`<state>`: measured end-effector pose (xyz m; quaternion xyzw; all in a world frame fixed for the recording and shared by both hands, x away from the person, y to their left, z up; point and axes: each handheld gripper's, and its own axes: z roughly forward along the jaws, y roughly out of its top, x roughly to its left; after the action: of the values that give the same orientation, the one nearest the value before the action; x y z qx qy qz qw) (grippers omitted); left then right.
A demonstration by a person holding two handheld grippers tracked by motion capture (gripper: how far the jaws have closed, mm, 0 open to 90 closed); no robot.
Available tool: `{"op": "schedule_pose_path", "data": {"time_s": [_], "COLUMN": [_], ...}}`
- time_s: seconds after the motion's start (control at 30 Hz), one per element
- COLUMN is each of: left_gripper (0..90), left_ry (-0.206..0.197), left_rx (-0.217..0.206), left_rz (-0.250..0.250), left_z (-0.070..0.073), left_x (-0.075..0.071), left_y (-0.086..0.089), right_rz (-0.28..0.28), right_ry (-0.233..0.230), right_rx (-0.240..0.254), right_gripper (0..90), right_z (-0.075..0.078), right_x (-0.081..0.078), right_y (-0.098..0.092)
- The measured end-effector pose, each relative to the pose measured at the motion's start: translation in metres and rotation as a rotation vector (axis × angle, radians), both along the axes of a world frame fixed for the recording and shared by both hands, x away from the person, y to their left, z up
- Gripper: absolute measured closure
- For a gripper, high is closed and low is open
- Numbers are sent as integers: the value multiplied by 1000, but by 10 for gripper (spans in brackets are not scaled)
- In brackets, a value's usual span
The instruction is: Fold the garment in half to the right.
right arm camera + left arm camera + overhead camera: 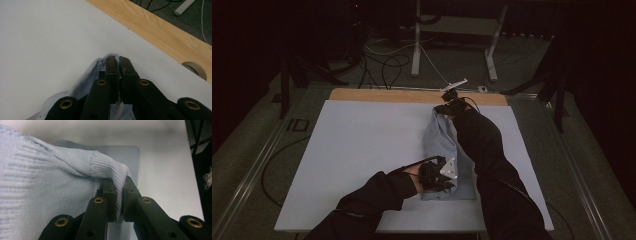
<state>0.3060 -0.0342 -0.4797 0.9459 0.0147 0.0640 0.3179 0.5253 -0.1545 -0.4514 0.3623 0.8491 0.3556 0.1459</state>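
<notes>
both tools (120, 195) (118, 75) pinch knit ribbing (105, 167); wooden edge (155, 30) beyond.

White mat (362, 150) over wooden table (387, 95); possibly desk legs (416, 50) beyond.

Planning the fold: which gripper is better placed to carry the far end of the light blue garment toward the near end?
Right: the right gripper is shut on the light blue garment's far end; the left gripper pins the near end.
</notes>
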Motion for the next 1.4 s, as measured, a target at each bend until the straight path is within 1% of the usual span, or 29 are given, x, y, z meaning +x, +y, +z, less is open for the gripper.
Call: {"op": "schedule_pose_path", "data": {"time_s": [0.17,0.23,0.33,0.43,0.5,0.57,0.67,0.77,0.8,0.87,0.93,0.97,1.0,1.03,1.1,1.13,1.17,1.2,1.23,1.3,1.37,1.4], "left_gripper": [858,857,857,857,856,856,855,853,851,848,840,835,826,801,769,749,721,721,702,657,589,569], "left_ry": [10,13,15,20,22,32,32,43,45,47,53,51,53,67,69,66,66,61,63,64,66,67], "left_rx": [8,7,13,12,17,16,23,25,24,30,27,24,20,5,-7,-9,-11,-12,-17,-23,-24,-30], "left_rz": [2,4,3,7,6,13,11,16,13,10,16,14,7,3,0,-5,-13,-20,-22,-31,-45,-45], "left_z": [-8,-10,-13,-16,-18,-20,-20,-21,-22,-23,-22,-21,-20,-19,-17,-16,-15,-14,-14,-12,-11,-10], "left_x": [3,5,6,7,8,9,9,9,9,8,8,8,8,8,7,5,5,4,3,1,0,0], "left_y": [-6,-7,-11,-14,-16,-19,-22,-26,-27,-29,-29,-30,-30,-30,-32,-33,-35,-36,-37,-38,-39,-39], "right_rz": [2,1,4,9,10,9,7,-14,-19,-26,-42,-51,-60,-70,-59,-59,-77,-77,-80,-75,-76,-78], "right_ry": [9,19,24,21,21,22,26,32,29,21,27,22,23,25,27,32,29,29,28,28,20,18], "right_rx": [1,14,17,30,22,22,25,37,31,34,36,35,42,53,85,97,102,102,108,127,133,132], "right_gripper": [873,873,872,870,868,863,855,768,719,574,448,384,330,292,160,137,131,131,120,104,100,100], "right_z": [-6,-9,-12,-14,-15,-17,-18,-18,-18,-17,-15,-15,-14,-12,-9,-8,-6,-6,-5,-3,0,1], "right_x": [3,4,6,7,7,7,7,7,7,6,5,4,4,3,1,0,-1,-1,-2,-5,-7,-8], "right_y": [-4,-7,-8,-11,-12,-15,-18,-26,-28,-32,-37,-40,-43,-45,-51,-54,-58,-58,-60,-63,-66,-68]}}
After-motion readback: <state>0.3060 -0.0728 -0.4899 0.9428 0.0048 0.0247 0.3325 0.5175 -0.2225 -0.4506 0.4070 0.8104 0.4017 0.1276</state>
